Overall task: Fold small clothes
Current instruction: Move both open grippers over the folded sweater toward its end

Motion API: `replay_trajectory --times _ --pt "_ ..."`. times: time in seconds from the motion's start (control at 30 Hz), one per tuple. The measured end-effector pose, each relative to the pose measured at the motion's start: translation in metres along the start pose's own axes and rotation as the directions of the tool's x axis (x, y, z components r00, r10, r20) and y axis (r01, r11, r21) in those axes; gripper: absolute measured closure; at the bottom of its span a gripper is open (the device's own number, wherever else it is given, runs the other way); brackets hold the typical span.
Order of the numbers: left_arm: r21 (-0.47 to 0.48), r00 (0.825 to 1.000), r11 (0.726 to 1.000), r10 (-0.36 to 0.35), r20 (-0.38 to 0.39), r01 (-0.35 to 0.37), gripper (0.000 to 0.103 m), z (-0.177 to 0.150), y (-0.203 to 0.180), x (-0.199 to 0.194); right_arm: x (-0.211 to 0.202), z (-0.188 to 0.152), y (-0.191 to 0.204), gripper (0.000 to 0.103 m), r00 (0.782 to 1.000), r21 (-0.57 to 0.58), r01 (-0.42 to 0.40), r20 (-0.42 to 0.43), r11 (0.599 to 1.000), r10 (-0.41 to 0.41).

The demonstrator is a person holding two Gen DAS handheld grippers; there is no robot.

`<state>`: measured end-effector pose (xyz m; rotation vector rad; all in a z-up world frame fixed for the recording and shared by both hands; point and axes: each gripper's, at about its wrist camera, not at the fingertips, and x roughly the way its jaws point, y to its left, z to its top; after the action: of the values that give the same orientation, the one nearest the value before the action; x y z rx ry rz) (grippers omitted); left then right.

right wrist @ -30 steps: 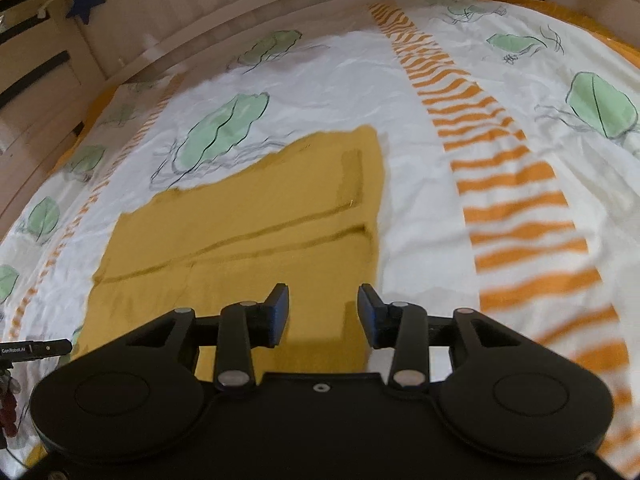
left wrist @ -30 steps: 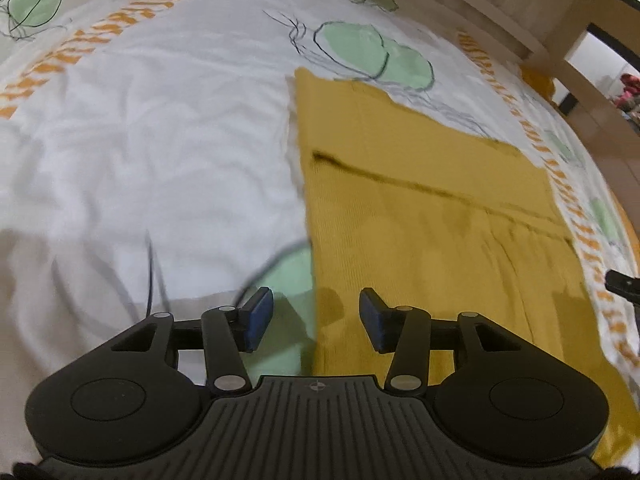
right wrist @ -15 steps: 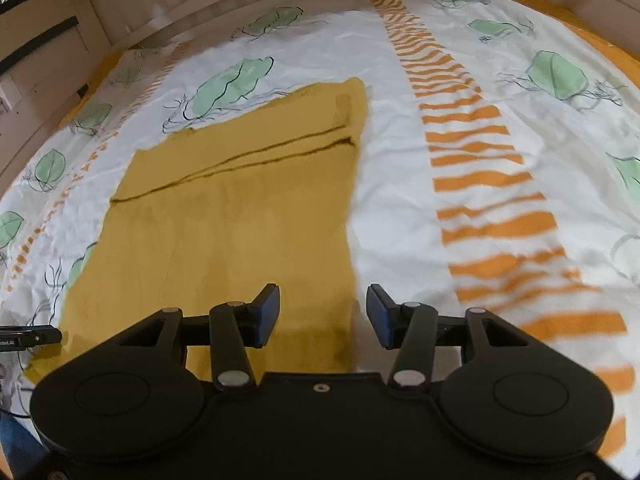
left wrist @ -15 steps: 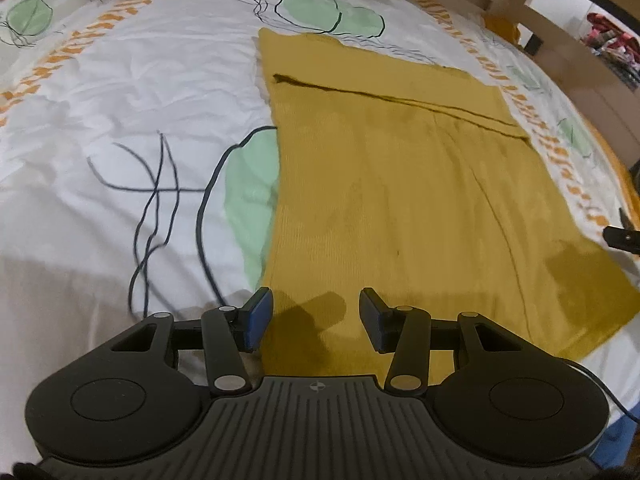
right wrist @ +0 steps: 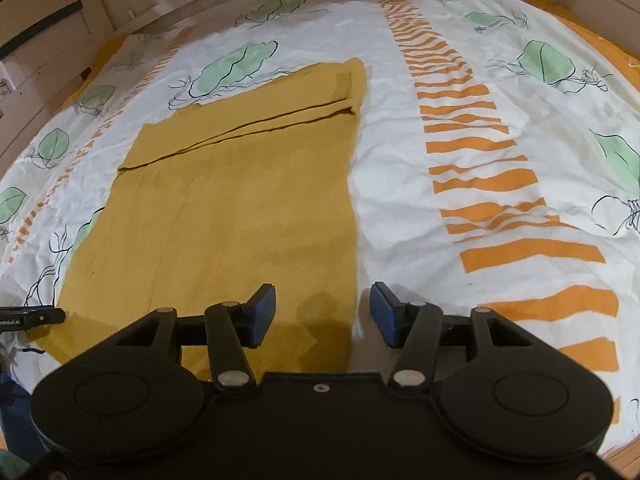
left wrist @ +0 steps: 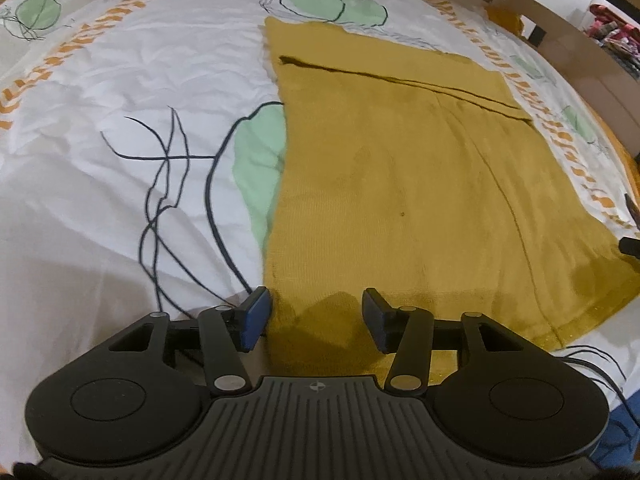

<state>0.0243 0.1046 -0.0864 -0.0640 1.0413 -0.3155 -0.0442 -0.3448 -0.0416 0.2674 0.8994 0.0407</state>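
Note:
A mustard-yellow garment (left wrist: 400, 184) lies flat on the bed, with a folded band across its far end. It also shows in the right wrist view (right wrist: 240, 200). My left gripper (left wrist: 316, 320) is open and empty, just above the garment's near left corner. My right gripper (right wrist: 322, 314) is open and empty, just above the garment's near right corner. The tip of the right gripper (left wrist: 630, 244) shows at the right edge of the left wrist view, and the tip of the left gripper (right wrist: 32, 314) at the left edge of the right wrist view.
The bed sheet (right wrist: 460, 160) is white with green leaves and orange stripes. A wooden bed frame (right wrist: 200, 4) runs along the far side. The sheet's near edge lies just behind both grippers.
Both grippers have pulled back along the garment from near its far end to its near corners. Both stayed open.

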Motion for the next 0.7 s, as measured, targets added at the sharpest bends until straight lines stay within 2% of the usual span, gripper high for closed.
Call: replay_trajectory --times 0.2,0.27,0.37,0.5,0.7 --pt "0.027 0.999 0.999 -0.028 -0.021 0.029 0.037 0.000 -0.005 0.007 0.003 -0.004 0.006 0.039 1.000 -0.008 -0.025 -0.018 1.000 0.025" --pt "0.047 0.999 0.998 -0.032 -0.036 0.034 0.036 0.000 -0.008 0.009 0.004 -0.005 0.009 0.039 1.000 -0.022 -0.022 -0.023 1.000 0.022" --pt "0.062 0.998 0.997 -0.038 -0.052 0.041 0.037 0.001 -0.007 0.006 0.004 -0.004 0.010 0.039 0.999 -0.028 -0.028 -0.034 0.999 0.027" --pt "0.028 0.999 1.000 -0.012 -0.046 0.013 0.044 0.002 0.001 -0.007 0.003 -0.004 0.008 0.039 0.998 -0.010 -0.045 -0.042 0.999 0.044" --pt "0.098 0.993 0.995 0.002 -0.118 0.010 0.043 0.004 -0.003 -0.003 0.004 -0.002 0.009 0.039 0.997 -0.016 -0.048 -0.056 0.999 0.047"
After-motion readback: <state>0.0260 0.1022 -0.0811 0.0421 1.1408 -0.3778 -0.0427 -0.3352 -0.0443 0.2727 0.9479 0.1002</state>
